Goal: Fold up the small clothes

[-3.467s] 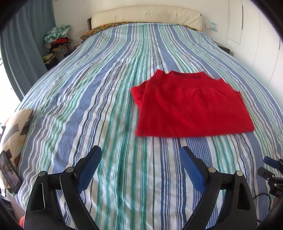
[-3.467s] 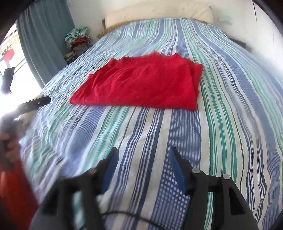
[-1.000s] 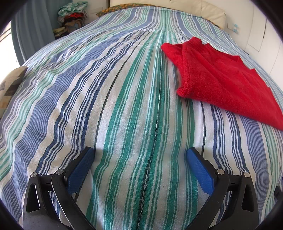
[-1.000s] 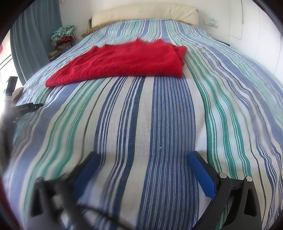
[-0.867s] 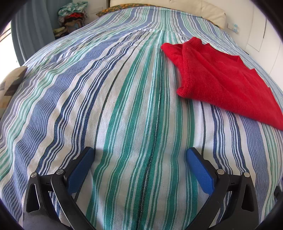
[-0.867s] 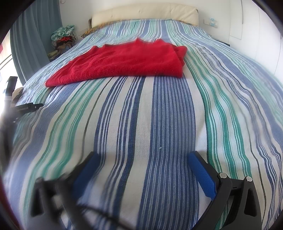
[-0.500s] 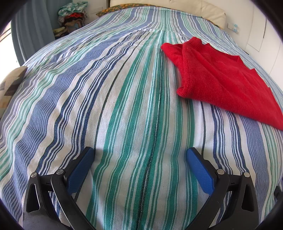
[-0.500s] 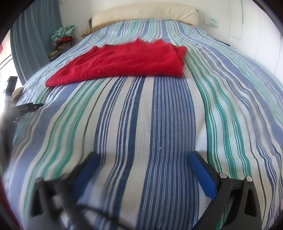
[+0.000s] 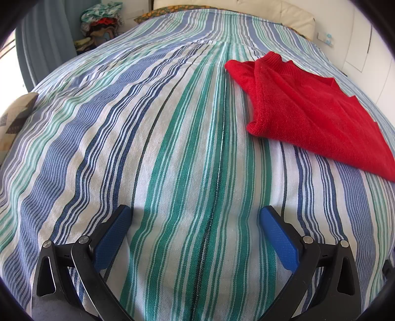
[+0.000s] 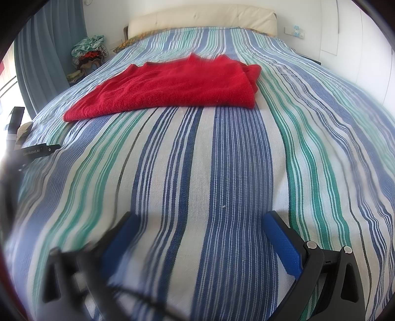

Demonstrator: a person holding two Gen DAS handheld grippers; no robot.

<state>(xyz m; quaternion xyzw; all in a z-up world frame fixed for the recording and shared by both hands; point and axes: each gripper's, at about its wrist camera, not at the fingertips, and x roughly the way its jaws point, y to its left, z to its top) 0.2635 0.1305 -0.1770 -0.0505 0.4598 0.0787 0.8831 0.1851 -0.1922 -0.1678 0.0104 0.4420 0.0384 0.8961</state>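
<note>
Left wrist view, bottom of frame: the left gripper (image 9: 195, 217) with its jaws spread wide, empty; the two blue pads (image 9: 112, 238) rest low over the striped bedspread (image 9: 172, 148), one at lower left and one at lower right, on black arms. Right wrist view, bottom of frame: the right gripper (image 10: 197, 219), jaws likewise spread wide and holding nothing; the lower-right pad (image 10: 281, 242) is sharp, the lower-left one blurred. At the left edge of this view, a black bar (image 10: 37, 151) with white lettering lies over the bedspread, its surroundings smeared.

Middle ground: the bedspread, in blue, green and white stripes running away from the camera, fills most of both views. The red sweater (image 9: 308, 108) lies folded flat on it, well apart from both grippers. In the left wrist view it sits at upper right, its folded edge toward frame centre. In the right wrist view the sweater (image 10: 177, 84) sits upper centre to upper left, with its doubled layers showing at its right end.

Far ground: a cream padded headboard (image 10: 202, 18) along the top; a heap of mixed clothes (image 10: 90, 51) at upper left beside a grey-blue curtain (image 10: 47, 61); a white wall (image 10: 345, 29) at upper right. A patterned cushion (image 9: 14, 121) shows at the left edge of the left wrist view.
</note>
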